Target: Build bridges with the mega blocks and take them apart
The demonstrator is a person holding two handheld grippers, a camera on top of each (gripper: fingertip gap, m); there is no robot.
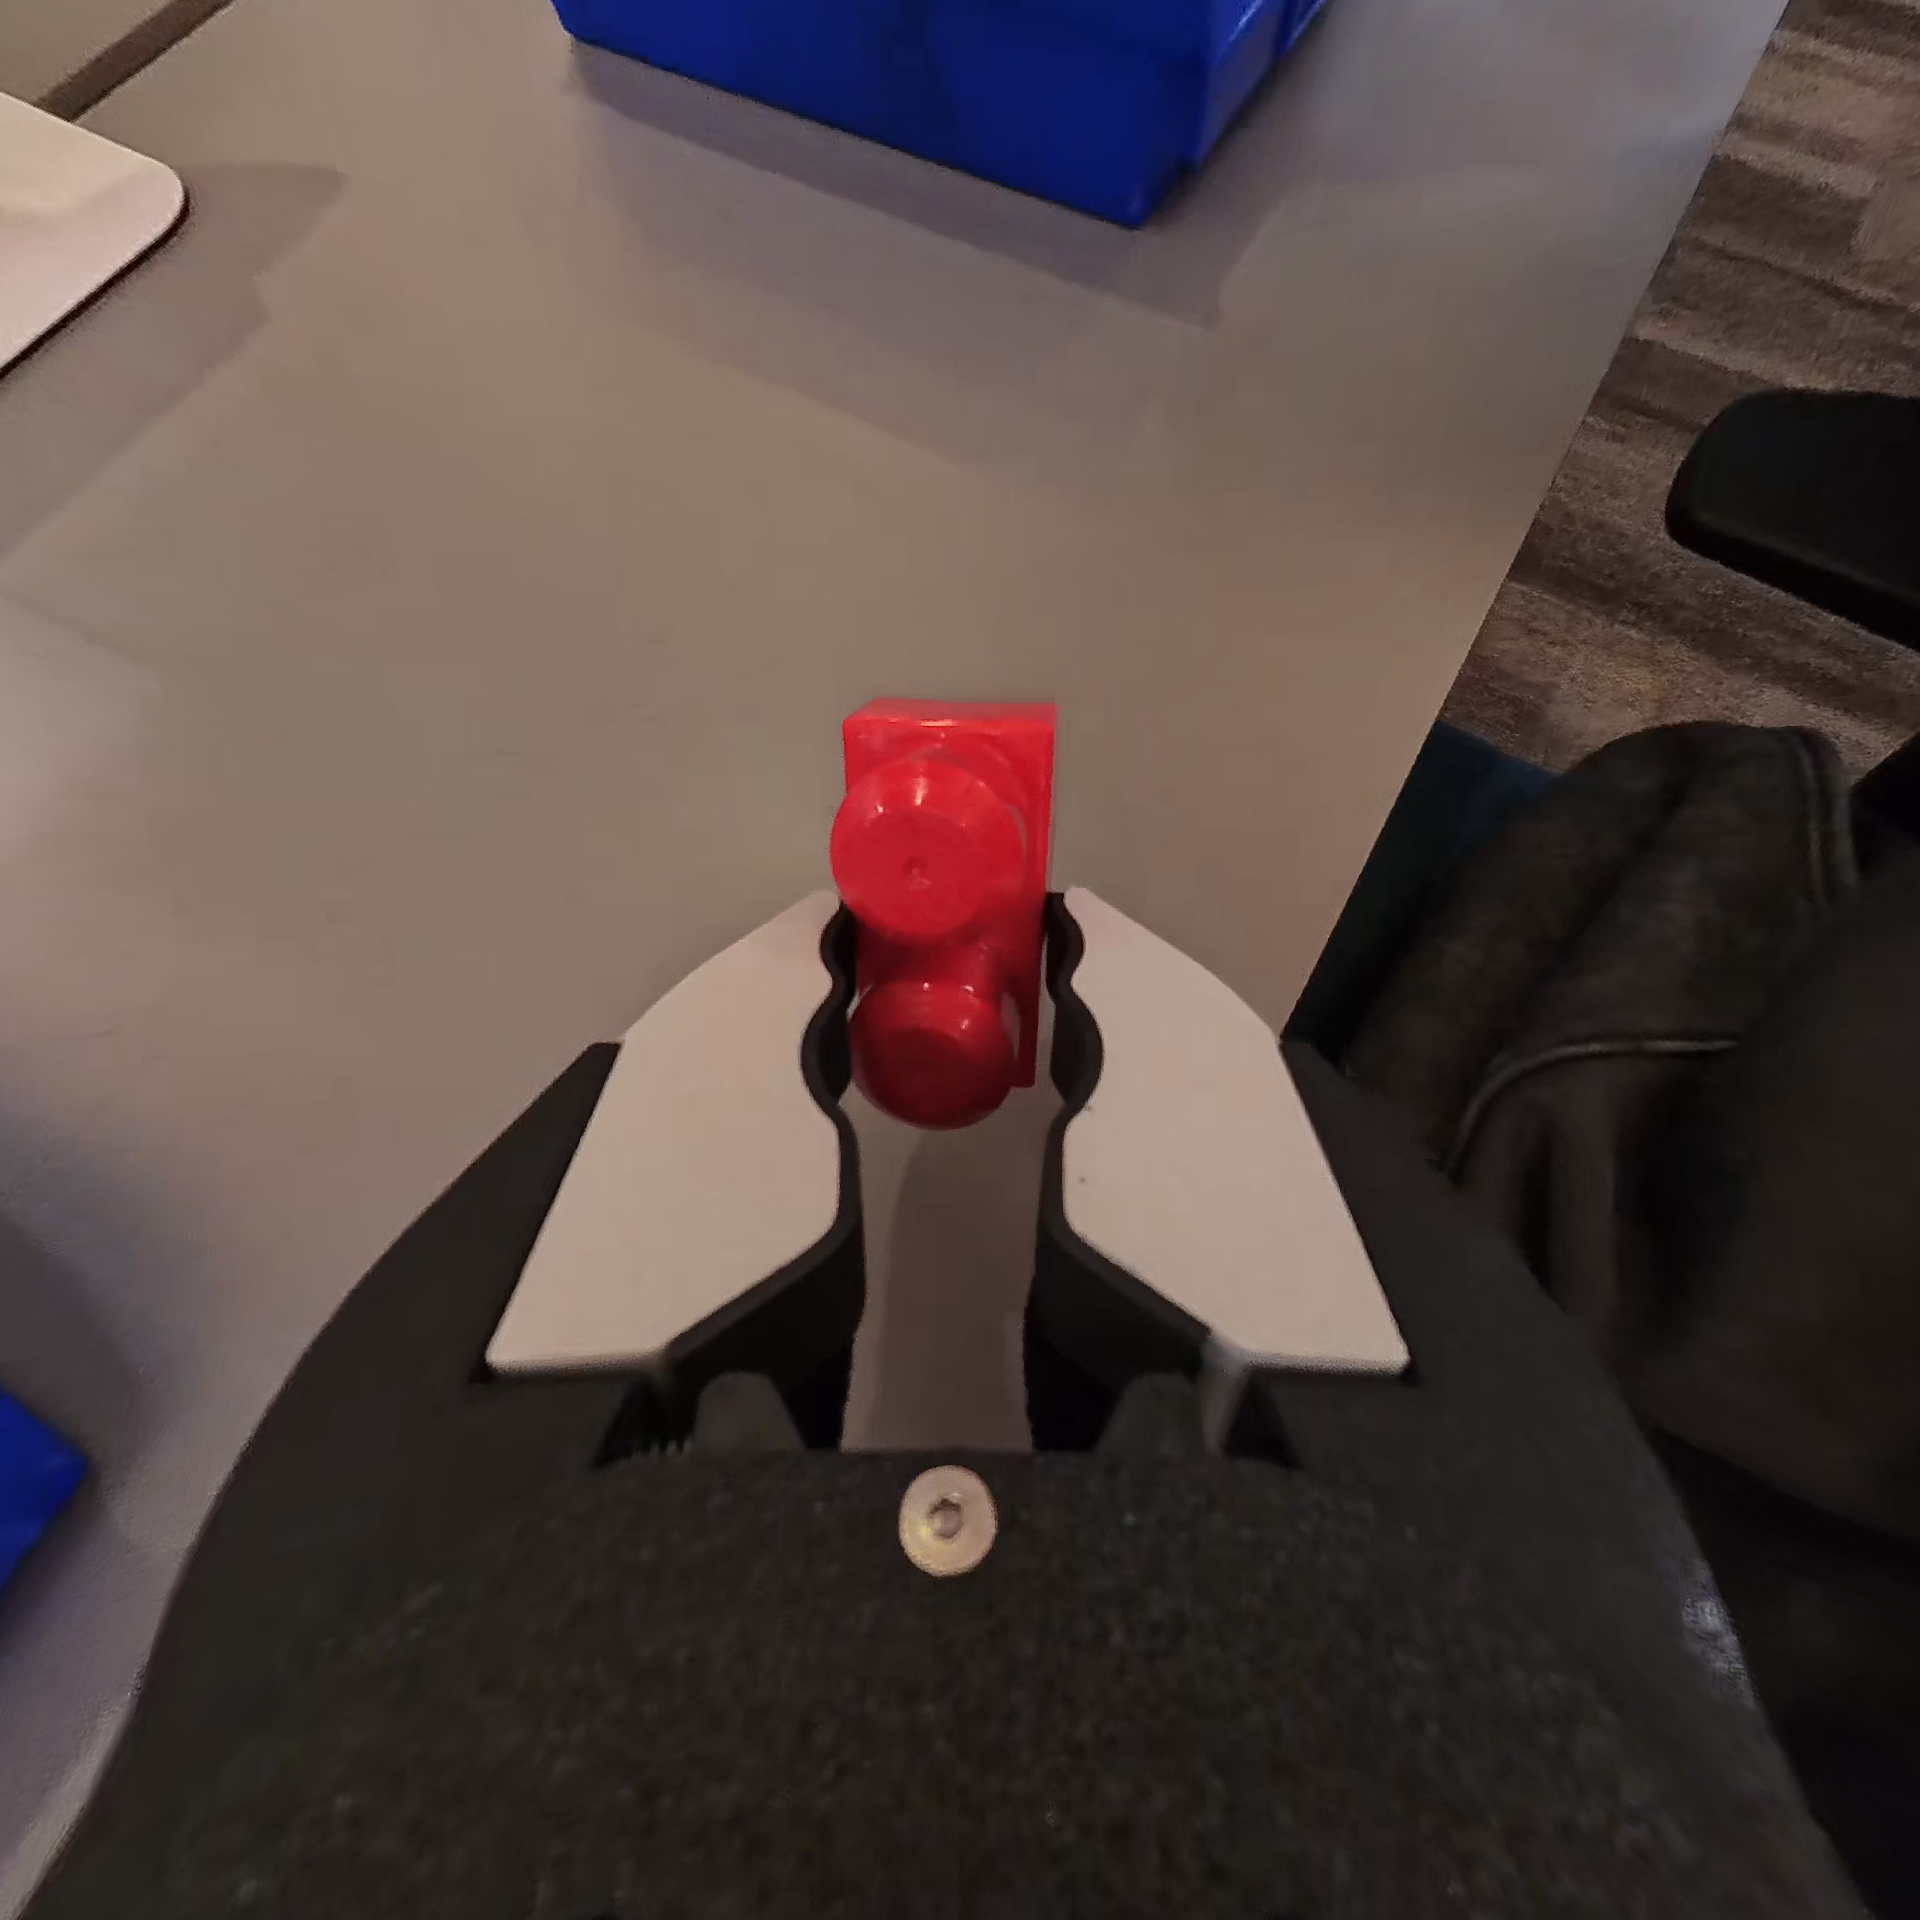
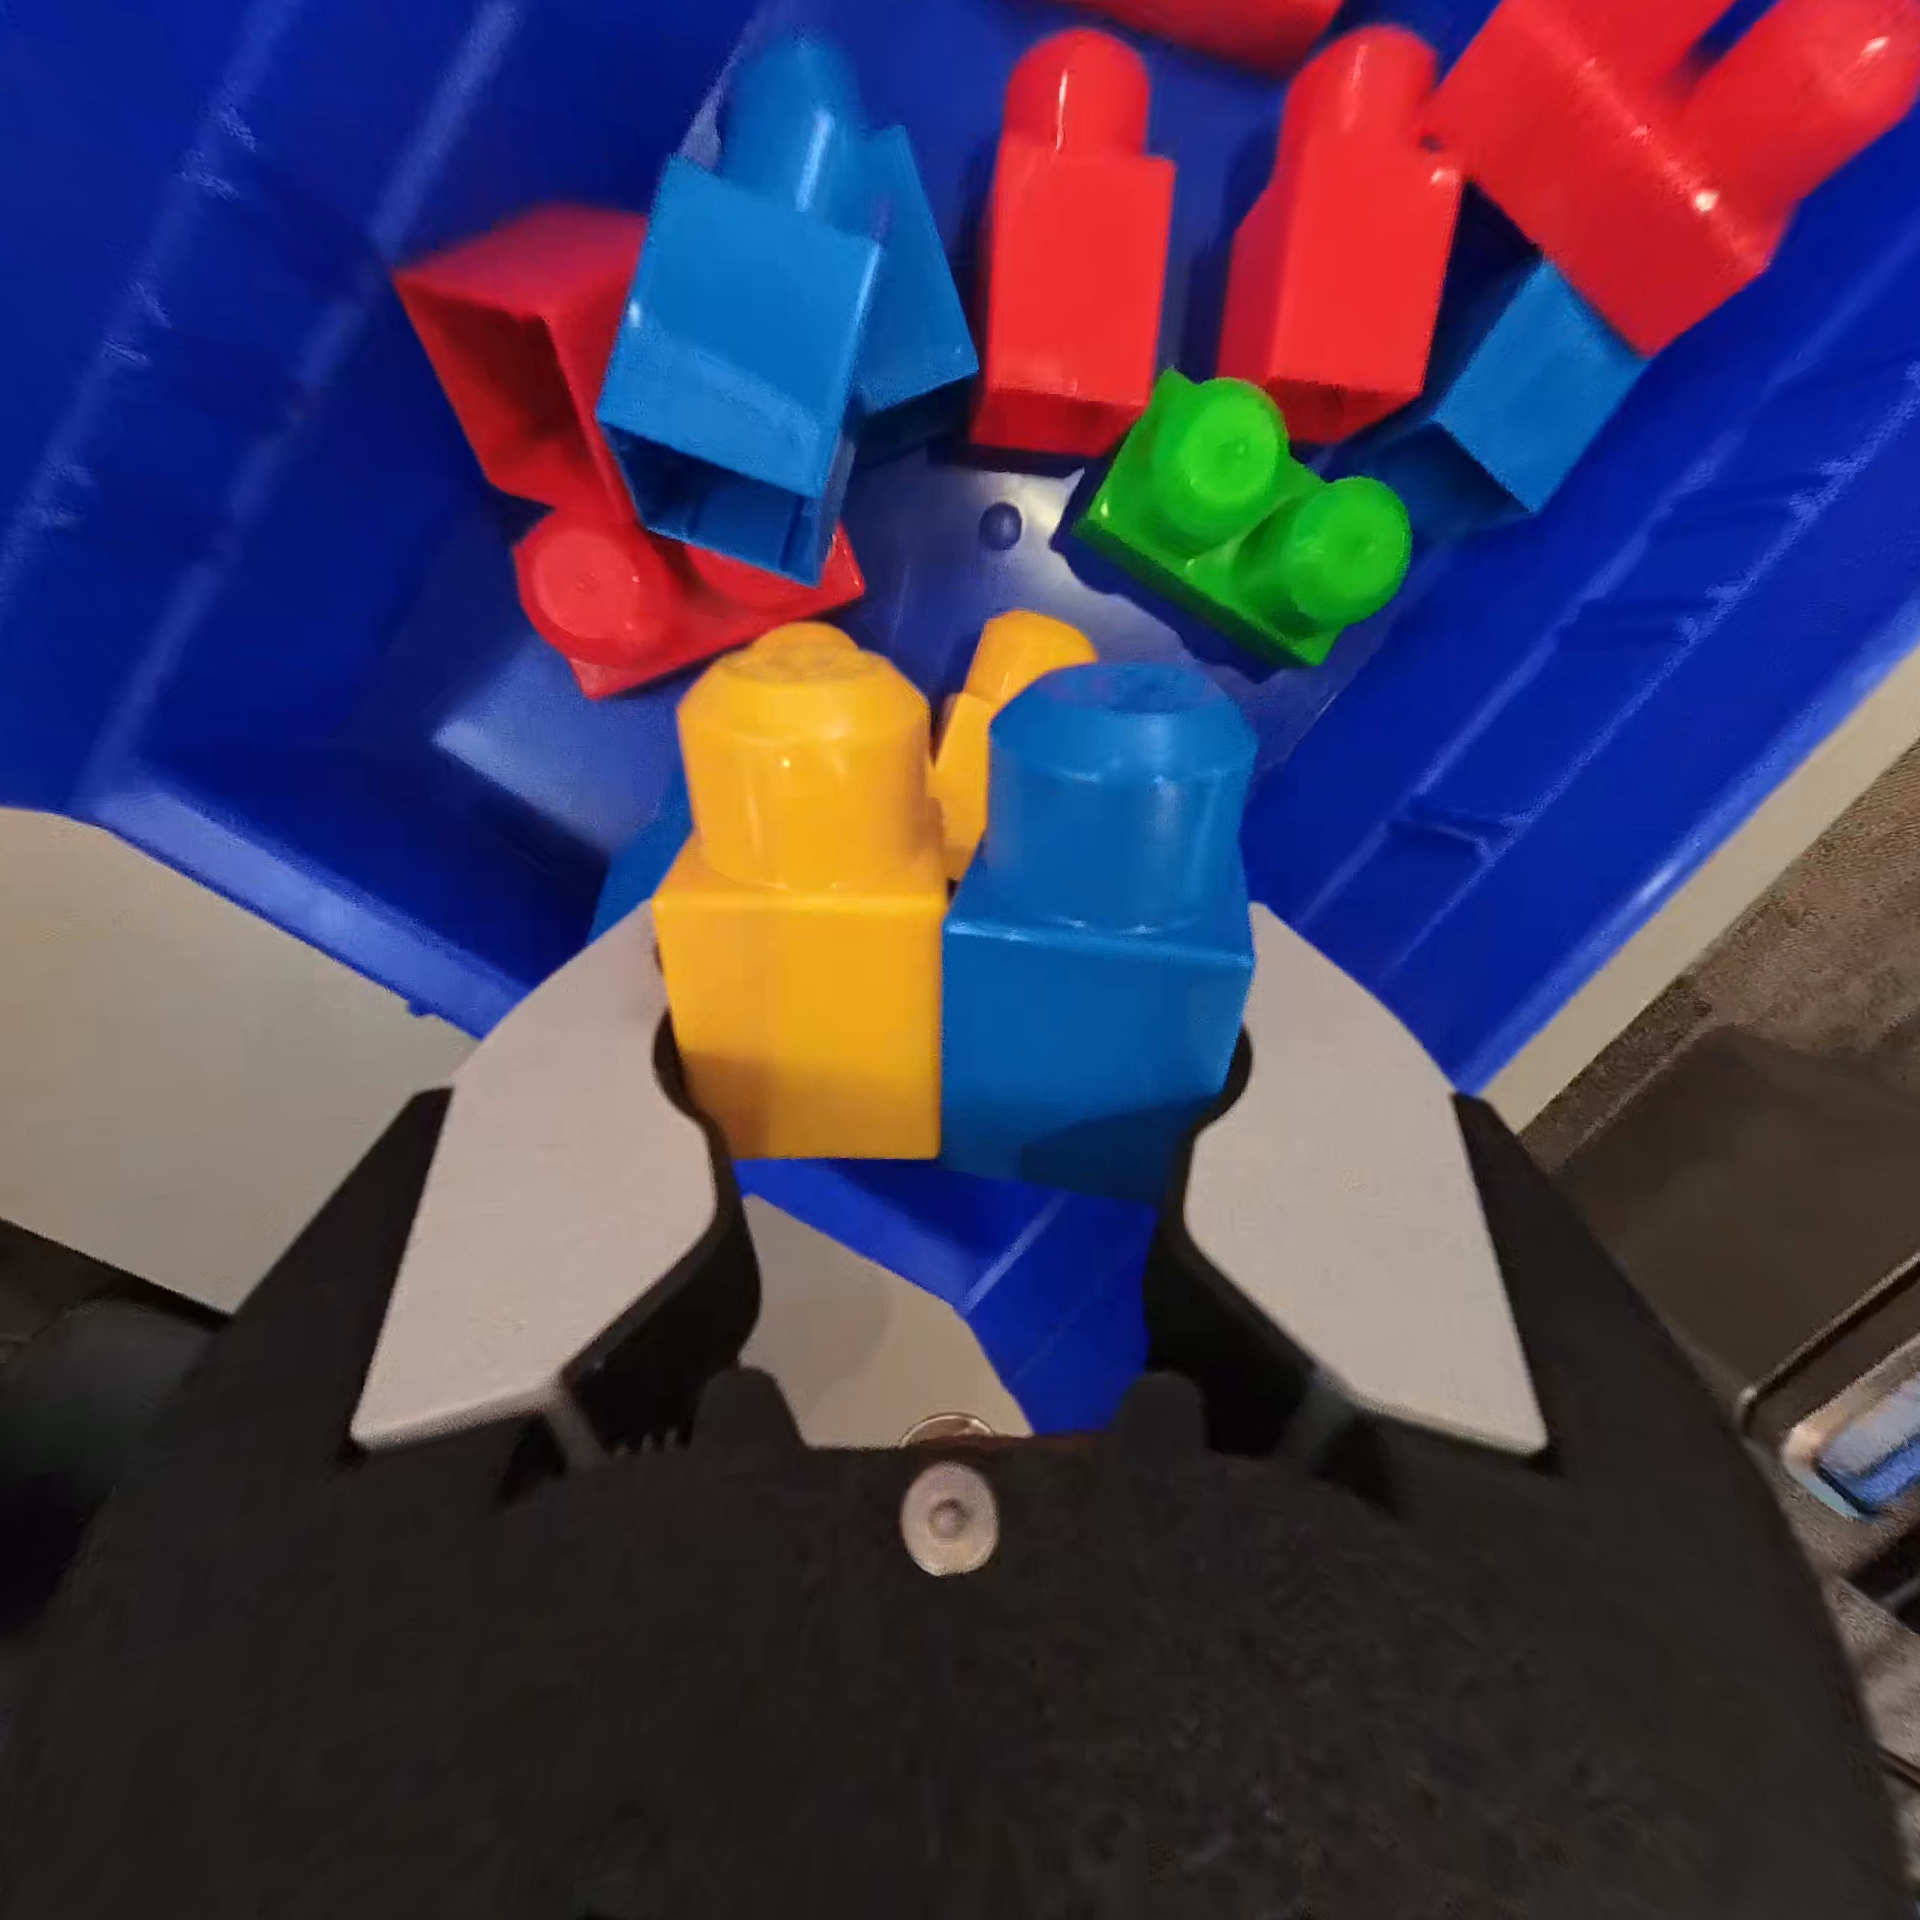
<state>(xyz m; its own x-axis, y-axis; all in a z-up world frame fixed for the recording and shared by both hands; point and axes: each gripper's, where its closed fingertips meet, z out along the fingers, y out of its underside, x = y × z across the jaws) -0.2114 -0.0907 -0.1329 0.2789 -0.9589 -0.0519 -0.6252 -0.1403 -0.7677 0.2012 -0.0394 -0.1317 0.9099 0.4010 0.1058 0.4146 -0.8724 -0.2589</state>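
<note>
Right, my left tool [image 1: 951, 997] clamped on red block [image 1: 940, 904], two studs facing camera, held above grey counter [image 1: 623, 571]; blue bin [image 1: 935, 83] at far edge. I judge it is held clear, waiting to join or drop. My right tool [image 2: 951, 1049] pinches yellow block [image 2: 805, 997] and blue block [image 2: 1091, 1018] side by side, studs pointing away, over bin [image 2: 208, 468] of loose blocks. Green block [image 2: 1236, 520] lies on bin floor. Squeezing the pair keeps both from slipping, I reckon.

Grey table [image 1: 623, 582], bearing a pale rounded-corner pad [image 1: 73, 218] at its far left edge. Dark jacket [image 1: 1621, 1039] draped beside the table's right edge, over patterned carpet [image 1: 1787, 239]; black chair armrest [image 1: 1808, 488] above the jacket.
</note>
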